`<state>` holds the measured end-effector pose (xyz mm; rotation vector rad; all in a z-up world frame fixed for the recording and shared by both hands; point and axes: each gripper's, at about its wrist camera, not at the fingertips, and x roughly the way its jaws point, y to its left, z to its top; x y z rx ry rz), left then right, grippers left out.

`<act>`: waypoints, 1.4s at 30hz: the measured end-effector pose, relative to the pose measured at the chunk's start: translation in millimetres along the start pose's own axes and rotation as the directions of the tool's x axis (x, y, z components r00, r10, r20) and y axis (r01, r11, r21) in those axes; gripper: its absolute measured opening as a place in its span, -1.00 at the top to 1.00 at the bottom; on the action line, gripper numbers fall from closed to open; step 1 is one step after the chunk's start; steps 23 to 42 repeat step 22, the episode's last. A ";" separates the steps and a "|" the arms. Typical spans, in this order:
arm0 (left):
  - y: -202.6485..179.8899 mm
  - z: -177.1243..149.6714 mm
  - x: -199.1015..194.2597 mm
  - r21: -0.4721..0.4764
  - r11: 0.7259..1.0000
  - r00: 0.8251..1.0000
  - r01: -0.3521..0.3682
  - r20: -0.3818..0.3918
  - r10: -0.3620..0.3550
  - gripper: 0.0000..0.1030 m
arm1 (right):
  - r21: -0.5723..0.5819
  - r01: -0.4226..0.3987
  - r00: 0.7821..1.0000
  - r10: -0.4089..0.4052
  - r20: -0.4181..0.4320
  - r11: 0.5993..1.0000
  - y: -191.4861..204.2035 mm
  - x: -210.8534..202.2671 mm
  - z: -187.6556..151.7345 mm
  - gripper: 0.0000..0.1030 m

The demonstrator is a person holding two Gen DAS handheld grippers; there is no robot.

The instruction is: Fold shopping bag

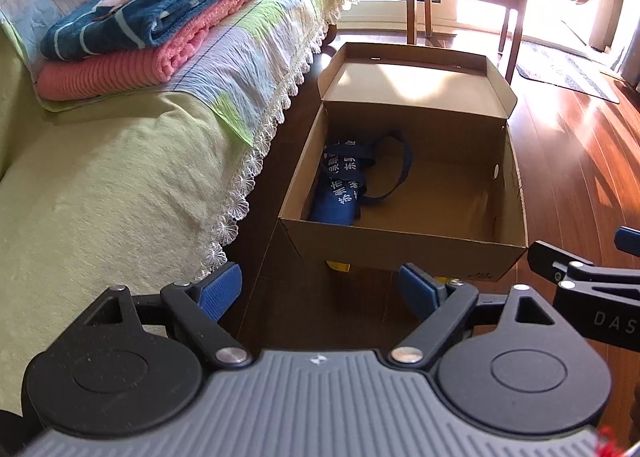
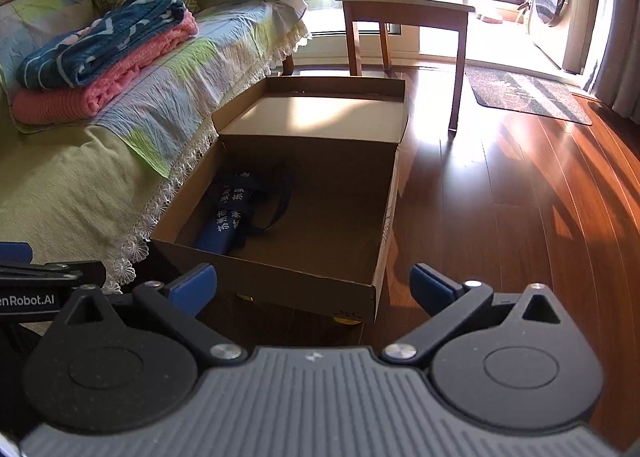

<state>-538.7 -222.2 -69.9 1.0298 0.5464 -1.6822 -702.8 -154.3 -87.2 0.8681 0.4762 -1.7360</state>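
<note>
Two grippers are in view, and both stand with their jaws spread wide, holding nothing and touching nothing. The left gripper (image 1: 320, 289) hangs short of the near wall of one cardboard box (image 1: 400, 241), its blue pads (image 1: 222, 289) apart with dark floor showing between them. The right gripper (image 2: 314, 291) sits level with it on the right, its own blue pads (image 2: 434, 289) just as far apart, and each camera catches the edge of the other tool at the side of its frame.

One shopping bag (image 1: 340, 185), dark blue with white printed characters, lies rolled into a long bundle inside the box, along its left wall on the side nearest the sofa; its strap loops (image 1: 394, 169) spill loosely onto the box floor to the right. The rest of the box floor is bare cardboard, and the hinged lid (image 1: 416, 73) stands open at the far end.

One sofa (image 1: 100, 185) under a green cover runs along the left, just beside the box, with two folded blankets stacked on it: a teal patterned one (image 1: 148, 5) on top of a pink one (image 1: 120, 65). One wooden table (image 2: 404, 9) stands beyond the box by the bright window, and one grey mat (image 2: 524, 93) lies on the wooden floor (image 2: 520, 197) to the right
</note>
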 end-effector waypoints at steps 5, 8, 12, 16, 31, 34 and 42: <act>-3.1 10.2 21.0 0.026 0.999 0.999 0.034 -0.031 -0.033 -0.69 | 0.001 0.031 0.999 -0.031 -0.034 1.000 2.4 19.1 4.0 -0.97; -5.3 17.3 35.7 0.050 0.998 0.998 0.047 -0.053 -0.044 -0.69 | 0.000 0.049 0.997 -0.049 -0.054 0.999 3.9 30.6 6.5 -0.97; -2.7 27.7 55.3 0.060 0.996 0.995 0.059 -0.081 -0.054 -0.69 | 0.005 0.078 0.993 -0.077 -0.088 0.997 3.1 46.5 16.2 -0.97; 3.5 36.9 70.9 0.046 0.996 0.993 0.073 -0.099 -0.068 -0.69 | 0.008 0.100 0.990 -0.099 -0.102 0.995 6.8 61.3 29.1 -0.97; 6.1 50.0 83.6 0.075 0.995 0.994 0.070 -0.094 -0.063 -0.69 | -0.001 0.107 0.989 -0.107 -0.107 0.994 15.3 72.0 43.3 -0.97; 6.1 50.0 83.6 0.075 0.995 0.994 0.070 -0.094 -0.063 -0.69 | -0.001 0.107 0.989 -0.107 -0.107 0.994 15.3 72.0 43.3 -0.97; 6.1 50.0 83.6 0.075 0.995 0.994 0.070 -0.094 -0.063 -0.69 | -0.001 0.107 0.989 -0.107 -0.107 0.994 15.3 72.0 43.3 -0.97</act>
